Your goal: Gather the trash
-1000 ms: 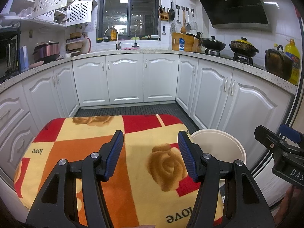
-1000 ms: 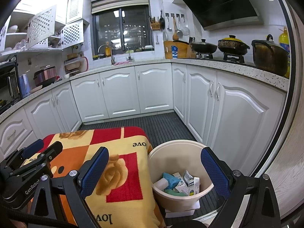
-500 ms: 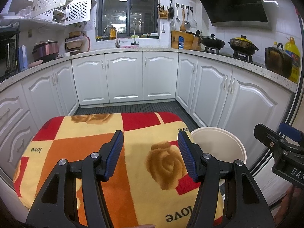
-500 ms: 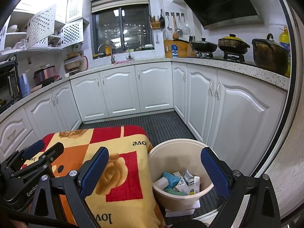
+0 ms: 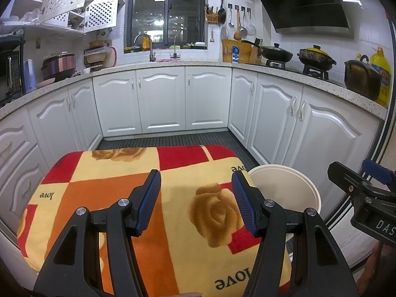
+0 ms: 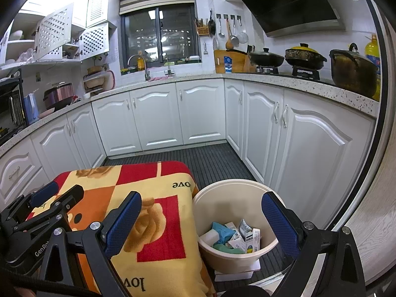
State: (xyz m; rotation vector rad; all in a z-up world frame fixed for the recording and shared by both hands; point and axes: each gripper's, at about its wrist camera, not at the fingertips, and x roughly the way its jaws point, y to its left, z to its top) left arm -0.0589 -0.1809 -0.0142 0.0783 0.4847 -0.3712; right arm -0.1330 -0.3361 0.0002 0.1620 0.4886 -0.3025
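A cream bucket (image 6: 268,245) stands on the dark floor right of a table covered by a red, orange and yellow rose blanket (image 6: 158,193). It holds trash (image 6: 236,235): small cartons, a blue wrapper and white pieces. My right gripper (image 6: 201,219) is open and empty, above the bucket's left rim. My left gripper (image 5: 196,199) is open and empty above the blanket (image 5: 106,188); the bucket (image 5: 284,185) shows at its right. No trash shows on the blanket.
White kitchen cabinets (image 5: 163,104) line the room in a U. Pots (image 5: 315,55) and an oil bottle (image 5: 381,71) stand on the right counter. A white block (image 6: 237,271) lies under the bucket. The right gripper also shows at the edge of the left wrist view (image 5: 358,193).
Both grippers have held nearly still, open. The views have shifted only very slightly.
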